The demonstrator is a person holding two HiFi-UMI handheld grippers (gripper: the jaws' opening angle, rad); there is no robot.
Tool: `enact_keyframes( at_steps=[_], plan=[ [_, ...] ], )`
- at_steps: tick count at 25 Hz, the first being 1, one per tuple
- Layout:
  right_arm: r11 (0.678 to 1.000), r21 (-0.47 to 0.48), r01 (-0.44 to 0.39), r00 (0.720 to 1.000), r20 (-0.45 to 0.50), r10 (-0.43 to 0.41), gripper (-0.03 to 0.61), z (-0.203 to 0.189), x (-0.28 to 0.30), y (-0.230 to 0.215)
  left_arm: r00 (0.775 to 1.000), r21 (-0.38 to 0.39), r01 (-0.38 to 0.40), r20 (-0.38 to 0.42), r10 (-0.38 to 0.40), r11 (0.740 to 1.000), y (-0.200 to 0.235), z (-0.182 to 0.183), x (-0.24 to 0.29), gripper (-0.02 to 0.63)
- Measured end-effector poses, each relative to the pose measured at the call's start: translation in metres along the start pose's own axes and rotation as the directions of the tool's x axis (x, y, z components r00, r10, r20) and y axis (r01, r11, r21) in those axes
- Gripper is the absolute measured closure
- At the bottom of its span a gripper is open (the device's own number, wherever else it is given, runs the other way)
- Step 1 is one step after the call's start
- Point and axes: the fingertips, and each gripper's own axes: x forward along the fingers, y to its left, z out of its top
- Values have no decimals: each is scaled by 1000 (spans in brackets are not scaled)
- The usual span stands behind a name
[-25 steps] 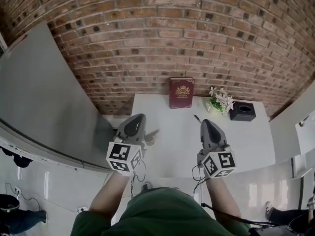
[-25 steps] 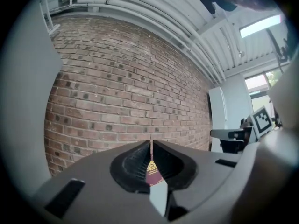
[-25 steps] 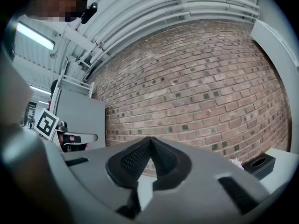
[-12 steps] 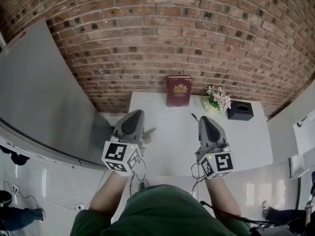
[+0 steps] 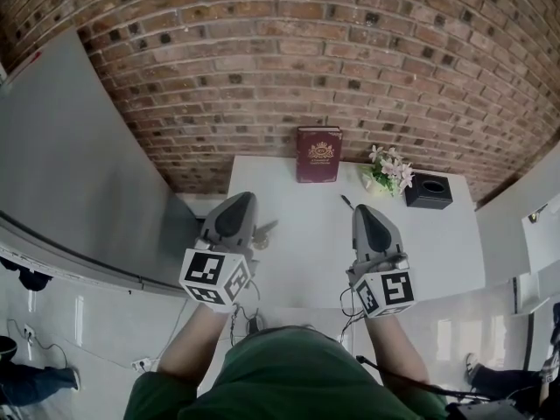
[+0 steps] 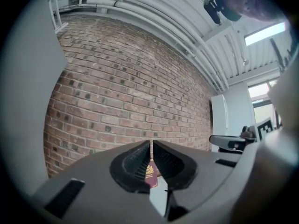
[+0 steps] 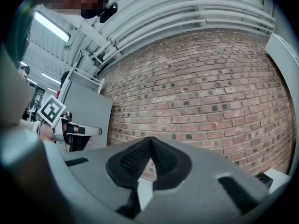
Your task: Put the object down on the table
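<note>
Dark red hardcover book with gold crest (image 5: 318,154): stands upright at top centre of the head view, on far edge of white rectangular table (image 5: 297,256), right against red brick wall (image 5: 262,59). Left gripper (image 6: 151,148) and right gripper (image 7: 150,143): both pinched closed, holding nothing, lower centre.

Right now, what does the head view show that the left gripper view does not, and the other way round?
Only the head view: the flowers, the black box and the person's forearms. Only the left gripper view: the ceiling pipes, a ceiling light, and the left gripper seen close, its fingers pressed together with nothing between them. Both: the brick wall, the maroon book and the right gripper.
</note>
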Motion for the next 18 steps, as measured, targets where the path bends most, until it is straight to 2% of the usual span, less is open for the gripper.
enact_keyframes(
  at_steps=[18],
  plan=[
    [1000,6,3,1000,0,-3,577,-1,-5,0,1000,2,-3,-6,3,1000,0,-5,0,594]
  ],
)
